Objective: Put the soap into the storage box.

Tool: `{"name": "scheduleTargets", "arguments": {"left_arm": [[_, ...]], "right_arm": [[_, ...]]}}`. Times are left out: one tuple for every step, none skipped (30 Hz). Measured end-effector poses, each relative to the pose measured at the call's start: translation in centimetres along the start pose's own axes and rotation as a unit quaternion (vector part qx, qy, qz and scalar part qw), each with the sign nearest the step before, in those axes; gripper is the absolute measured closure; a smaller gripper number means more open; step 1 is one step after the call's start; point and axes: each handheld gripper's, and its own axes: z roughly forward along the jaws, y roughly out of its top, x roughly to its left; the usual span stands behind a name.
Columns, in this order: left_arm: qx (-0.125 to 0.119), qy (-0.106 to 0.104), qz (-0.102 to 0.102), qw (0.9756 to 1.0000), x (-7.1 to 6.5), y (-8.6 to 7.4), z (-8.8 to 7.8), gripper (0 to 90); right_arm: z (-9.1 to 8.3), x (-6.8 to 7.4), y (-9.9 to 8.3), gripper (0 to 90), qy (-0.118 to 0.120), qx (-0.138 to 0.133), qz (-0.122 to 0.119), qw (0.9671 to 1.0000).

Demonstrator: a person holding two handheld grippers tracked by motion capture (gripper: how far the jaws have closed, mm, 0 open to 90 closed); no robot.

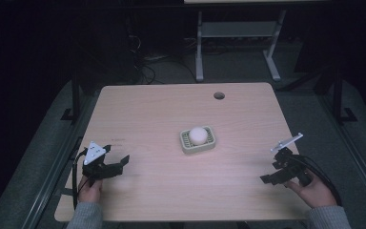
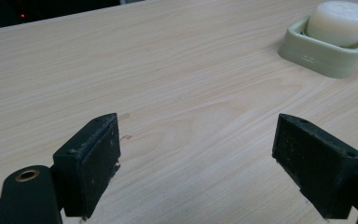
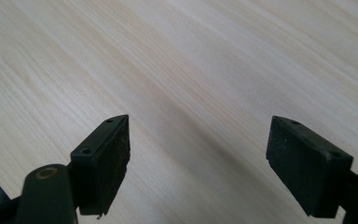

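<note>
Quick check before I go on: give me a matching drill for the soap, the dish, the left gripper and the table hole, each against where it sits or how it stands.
Things:
1. soap
2. dish
3. left gripper
4. hole

Places or states:
A. near the table's far edge, right of centre
B. open, near the left front corner, nothing between its jaws
C. pale green, at mid table
D. white and round, lying in the dish

Pairs: 1-D, 2-C, 3-B, 4-A
</note>
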Motion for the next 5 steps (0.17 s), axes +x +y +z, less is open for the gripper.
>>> {"name": "scheduleTargets", "arguments": {"left_arm": [[-0.001, -0.001, -0.001, 1.0000, -0.02, 0.00, 0.00, 14.8], [-0.001, -0.001, 0.000, 1.0000, -0.01, 0.01, 0.01, 14.8], [0.001, 0.000, 0.002, 1.0000, -0.02, 0.01, 0.02, 14.8], [0.001, 0.000, 0.001, 1.0000, -0.04, 0.01, 0.03, 14.9], [0.000, 0.000, 0.000, 1.0000, -0.07, 0.01, 0.06, 14.8]], "right_arm": [[0.06, 0.05, -0.17, 21.1, 0.000, -0.002, -0.001, 1.0000], [0.07, 0.08, -0.29, 21.2, 0.001, -0.001, -0.001, 1.0000], [0.10, 0.13, -0.40, 21.2, 0.002, -0.002, 0.002, 1.0000], [0.06, 0.15, -0.60, 21.1, 0.000, -0.003, 0.002, 1.0000], [0.02, 0.19, -0.77, 21.1, 0.000, -0.004, 0.004, 1.0000]]}}
